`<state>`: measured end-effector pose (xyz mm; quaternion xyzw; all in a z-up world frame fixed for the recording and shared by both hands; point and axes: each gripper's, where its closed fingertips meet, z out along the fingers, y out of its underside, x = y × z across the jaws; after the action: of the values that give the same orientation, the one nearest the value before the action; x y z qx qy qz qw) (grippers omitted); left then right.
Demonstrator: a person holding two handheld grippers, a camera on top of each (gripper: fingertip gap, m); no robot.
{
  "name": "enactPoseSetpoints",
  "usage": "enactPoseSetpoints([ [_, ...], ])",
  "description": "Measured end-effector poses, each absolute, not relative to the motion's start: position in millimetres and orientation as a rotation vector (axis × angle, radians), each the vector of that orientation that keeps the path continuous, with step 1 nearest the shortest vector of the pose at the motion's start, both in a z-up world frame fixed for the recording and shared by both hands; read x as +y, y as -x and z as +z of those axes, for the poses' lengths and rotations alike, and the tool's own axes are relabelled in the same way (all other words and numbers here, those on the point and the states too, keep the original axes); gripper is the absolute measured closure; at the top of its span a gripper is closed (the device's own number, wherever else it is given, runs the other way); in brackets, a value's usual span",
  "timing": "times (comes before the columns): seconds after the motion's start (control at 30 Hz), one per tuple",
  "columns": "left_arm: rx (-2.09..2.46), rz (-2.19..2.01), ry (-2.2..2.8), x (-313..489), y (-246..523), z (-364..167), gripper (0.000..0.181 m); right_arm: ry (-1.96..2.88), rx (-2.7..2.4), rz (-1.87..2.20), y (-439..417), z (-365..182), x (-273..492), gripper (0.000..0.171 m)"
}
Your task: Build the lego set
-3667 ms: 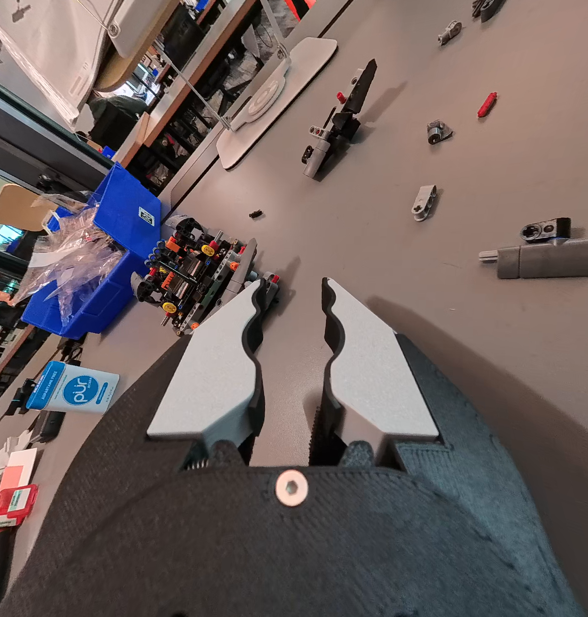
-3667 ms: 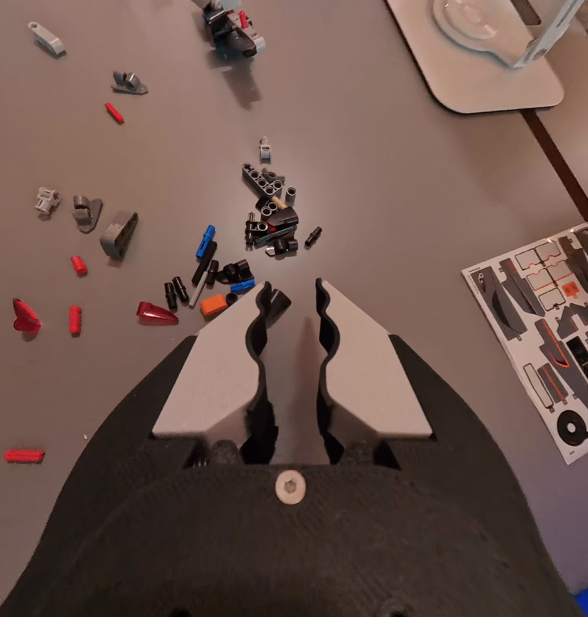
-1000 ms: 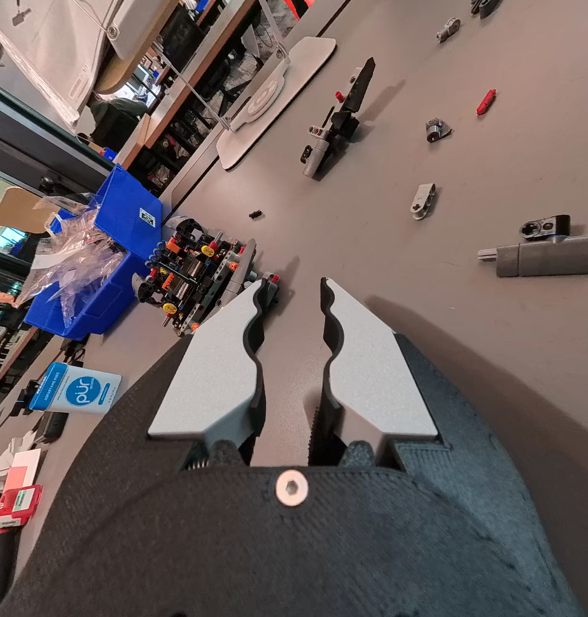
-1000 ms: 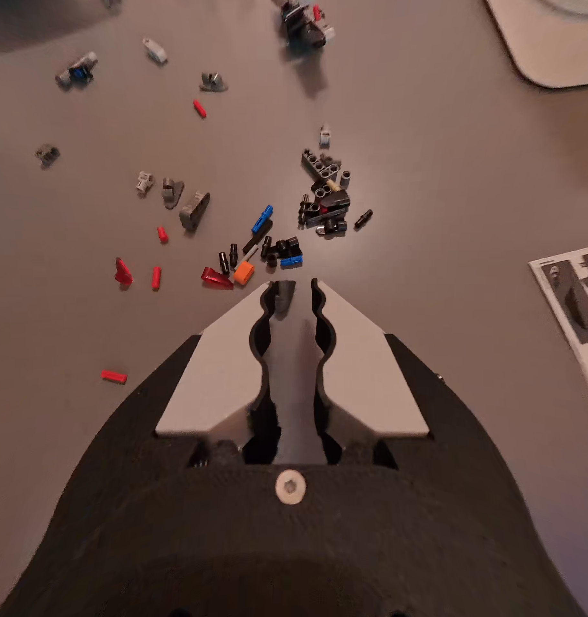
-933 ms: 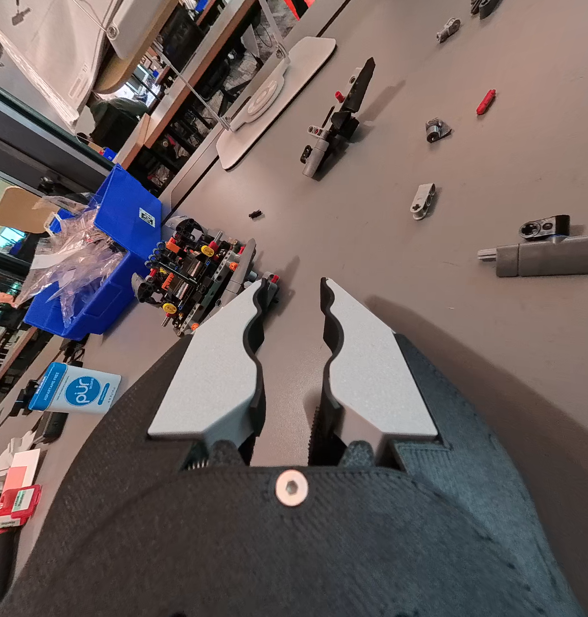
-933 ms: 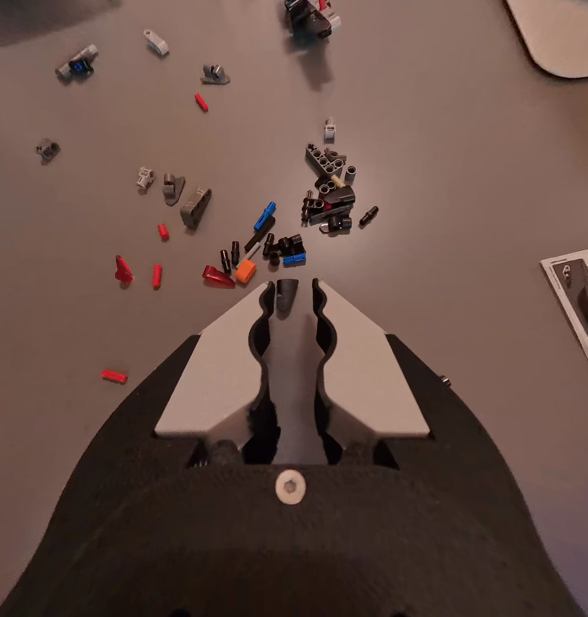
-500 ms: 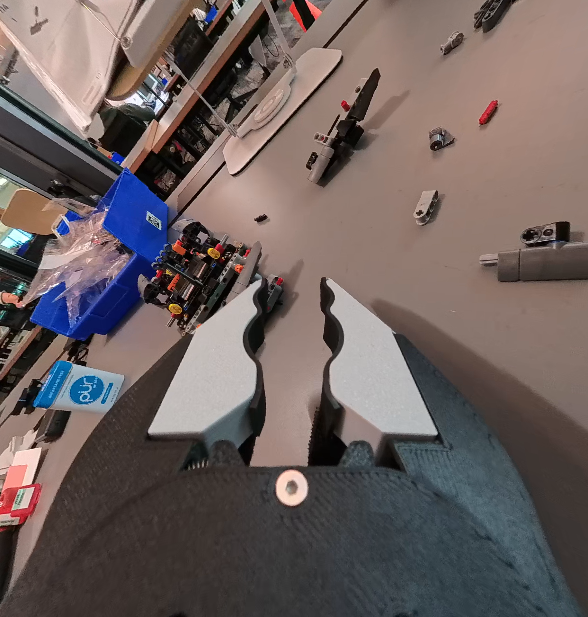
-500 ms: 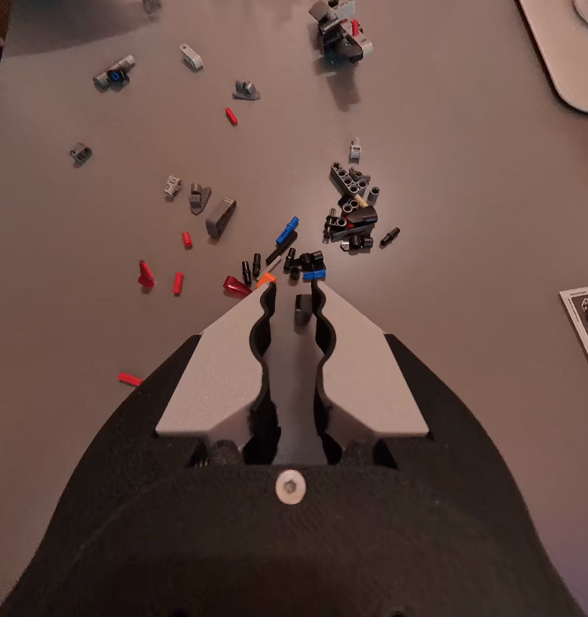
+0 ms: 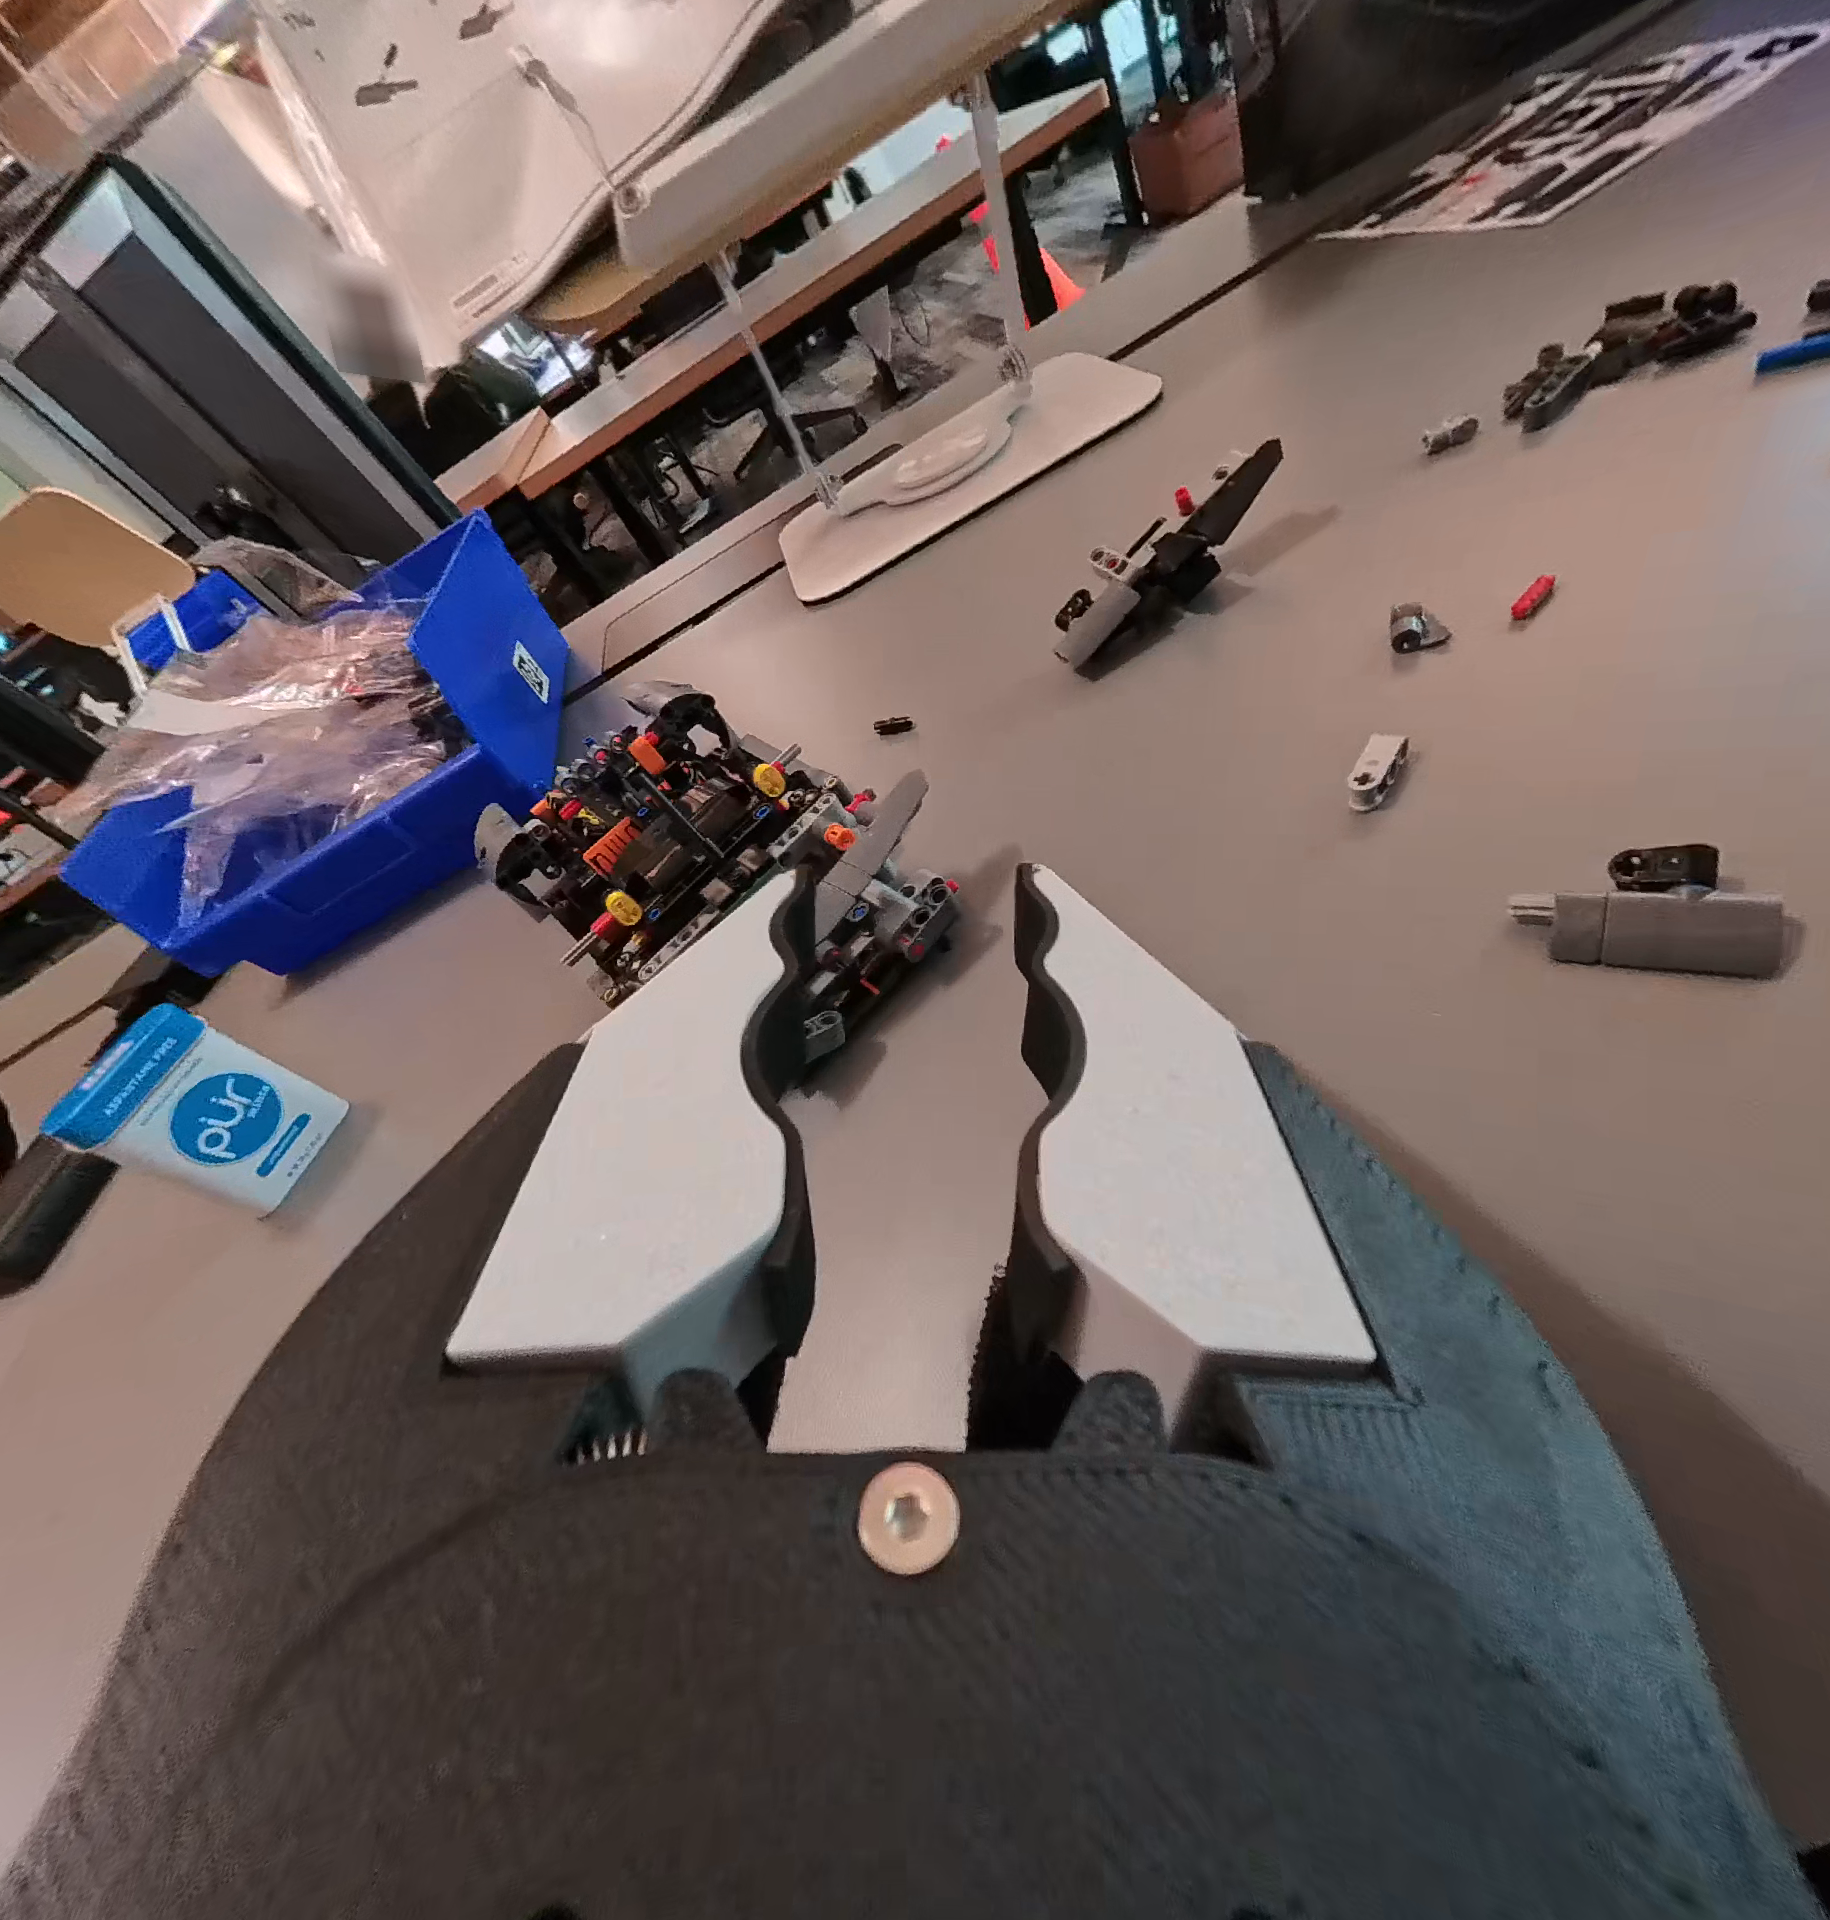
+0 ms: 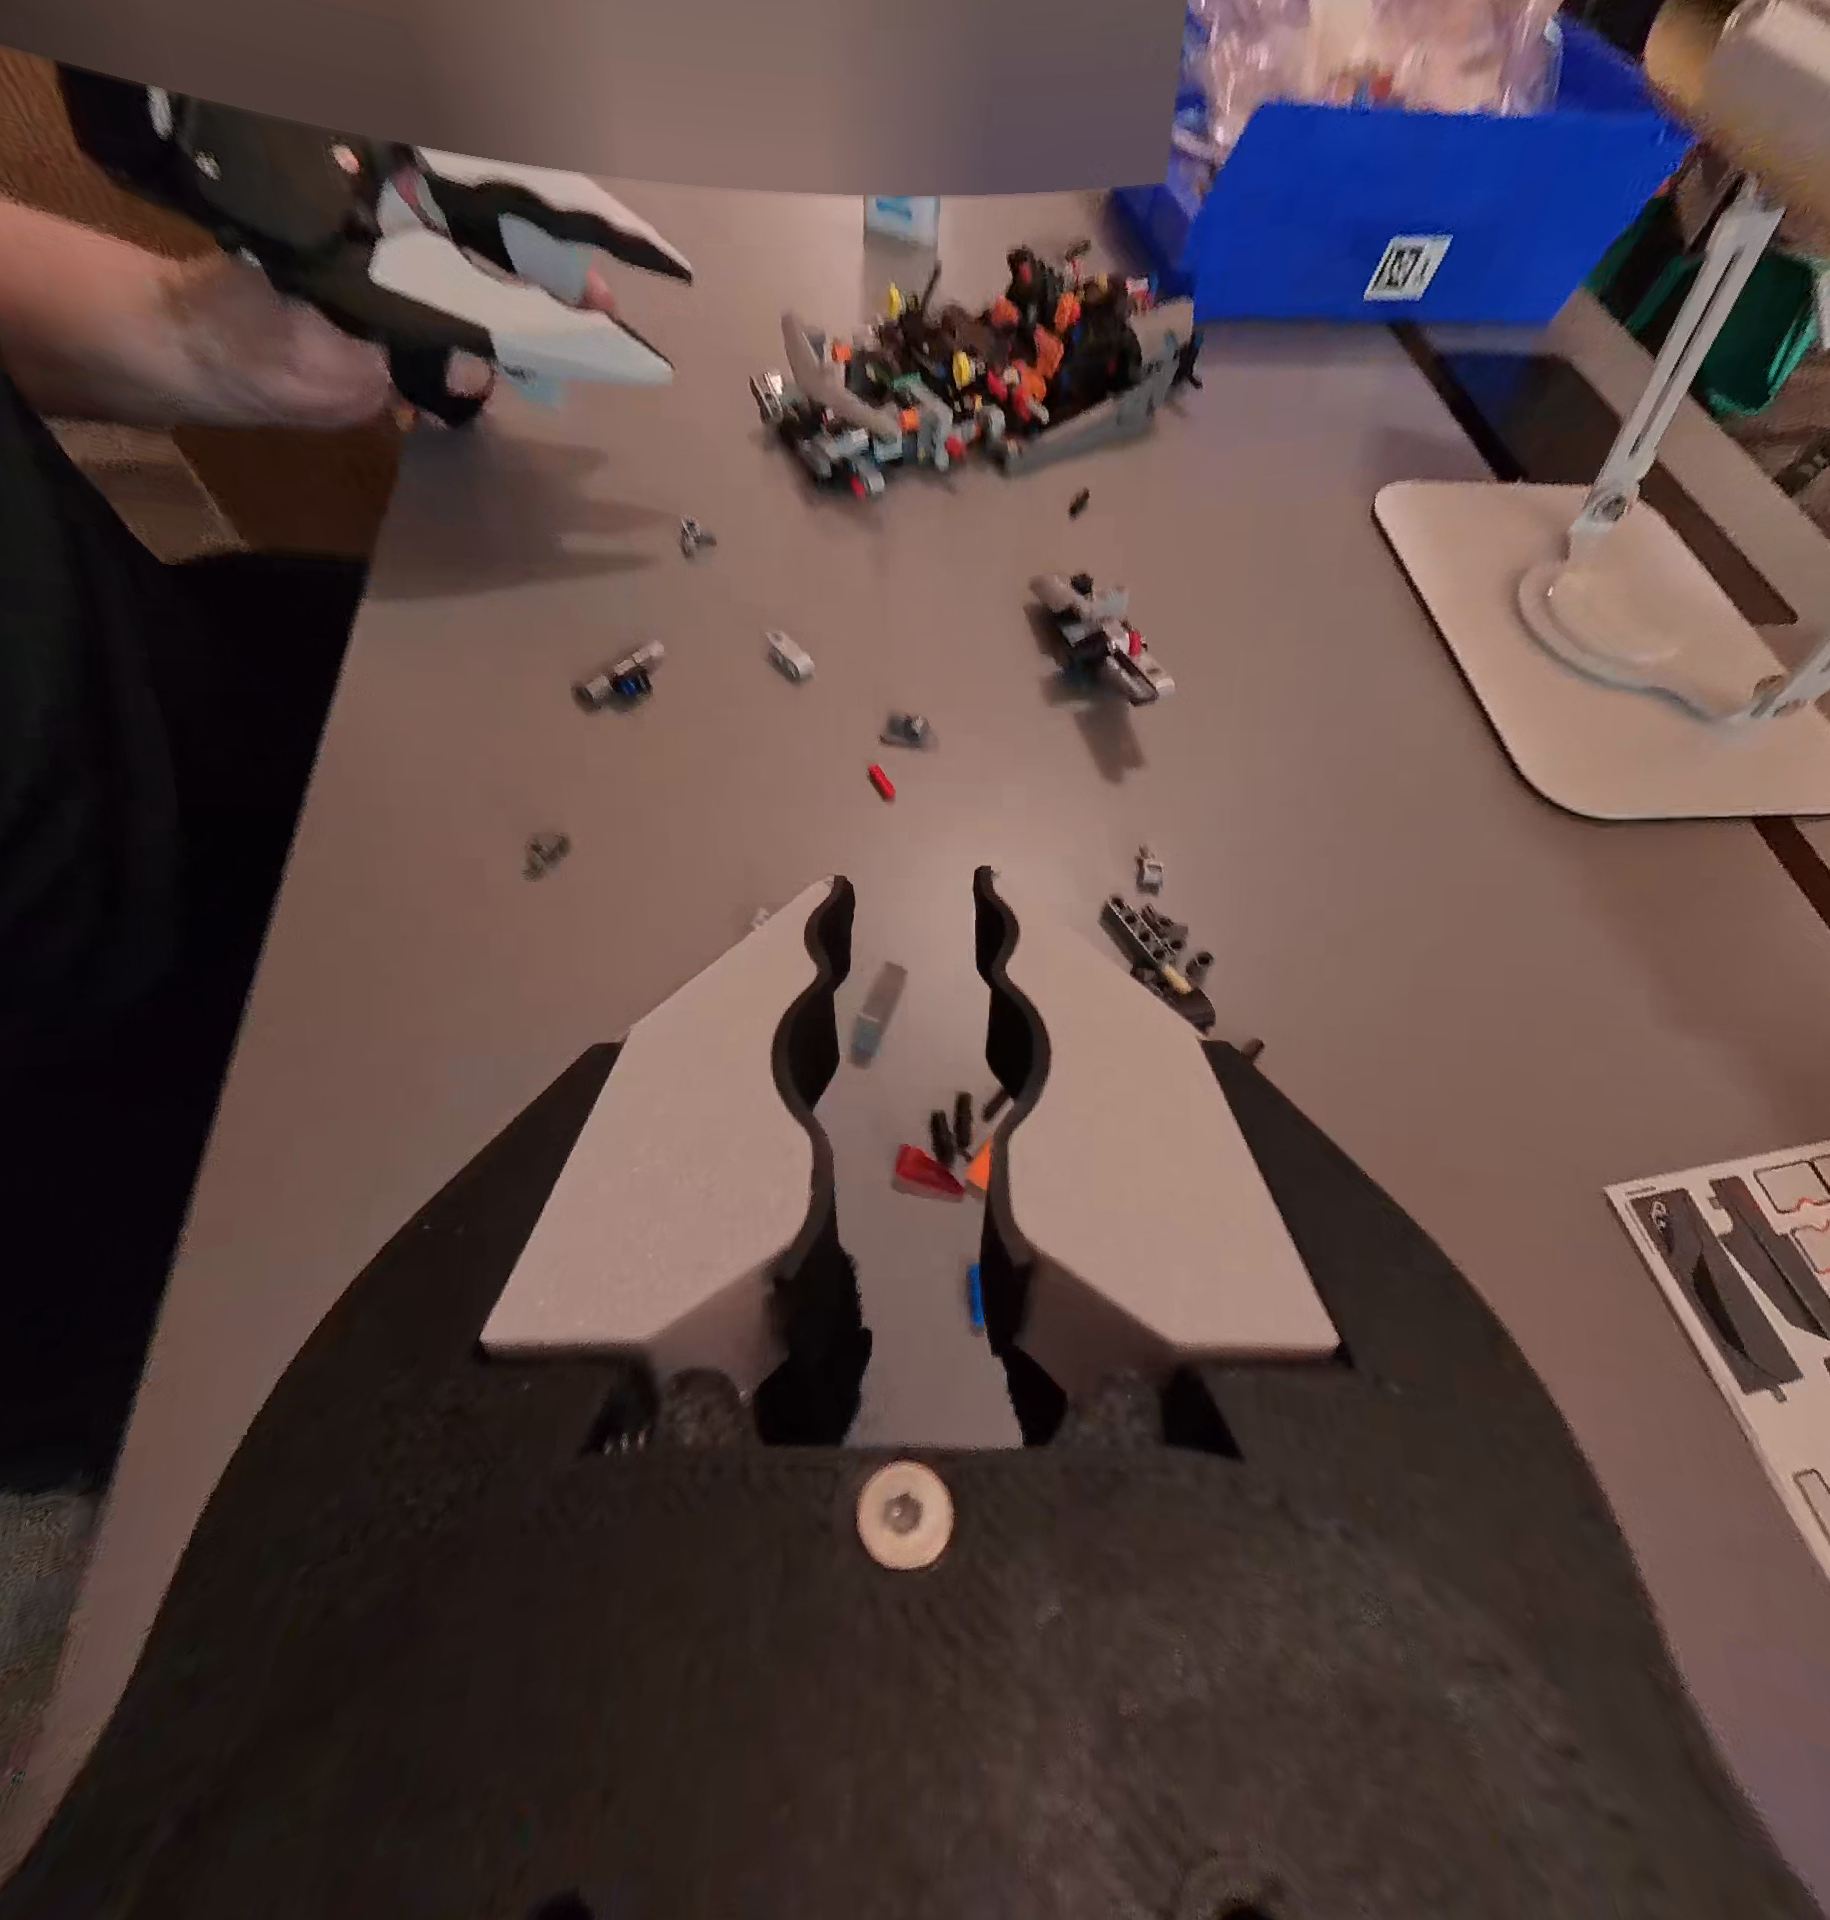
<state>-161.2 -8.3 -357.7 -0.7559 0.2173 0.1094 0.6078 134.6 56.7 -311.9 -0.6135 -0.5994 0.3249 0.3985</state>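
On the grey tabletop, a large, partly built lego model of black, grey, orange and yellow technic pieces stands just beside a blue plastic bin stuffed with clear plastic bags. The left gripper hangs low over the table with its two pale grey fingers spread fairly wide and nothing between them; the near corner of the model shows in the gap just past the left fingertip, though whether it touches cannot be told. A white and blue pouch lies flat to the left of this gripper. Farther out lie a small black and grey sub-assembly, a long grey cylinder piece with a black connector against it, a light grey connector and a small red pin, all well apart from one another.

The right gripper is raised above the table, its fingers parted by a moderate gap and holding nothing. Seen through that gap (blurred, on the table below) are a slim grey piece, a translucent red wedge, an orange piece and a few short black pins. A grey beam with holes lies just right of the fingers. A sticker sheet rests at the right edge, and the white flat base of a stand sits beyond it.
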Motion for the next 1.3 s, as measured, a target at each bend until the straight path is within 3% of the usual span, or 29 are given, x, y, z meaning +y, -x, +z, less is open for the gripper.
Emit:
enactPoseSetpoints([
  [0.13, 0.474, 0.232, 1.740, -9, 164, -355, 0.145, 1.565, -1.456, 0.843, -119, -309, 35, 0.148],
  [0.33, 0.482, 0.237, 1.717, -11, 163, -352, 0.146, 1.600, -1.735, 0.677, -34, -358, 20, 0.143],
  [0.63, 0.479, 0.198, 1.694, -15, 161, -348, 0.146, 1.560, -2.067, 0.642, 46, -418, 29, 0.149],
  [0.8, 0.463, 0.137, 1.693, -17, 161, -346, 0.147, 1.564, -2.112, 0.650, 58, -430, 25, 0.163],
  [1.07, 0.474, 0.098, 1.672, -20, 156, -342, 0.146, 1.682, -1.970, 0.806, 43, -409, 17, 0.166],
  [1.3, 0.735, -0.069, 1.726, -34, 99, -355, 0.154, 1.821, -1.688, 0.945, -4, -373, -1, 0.166],
])
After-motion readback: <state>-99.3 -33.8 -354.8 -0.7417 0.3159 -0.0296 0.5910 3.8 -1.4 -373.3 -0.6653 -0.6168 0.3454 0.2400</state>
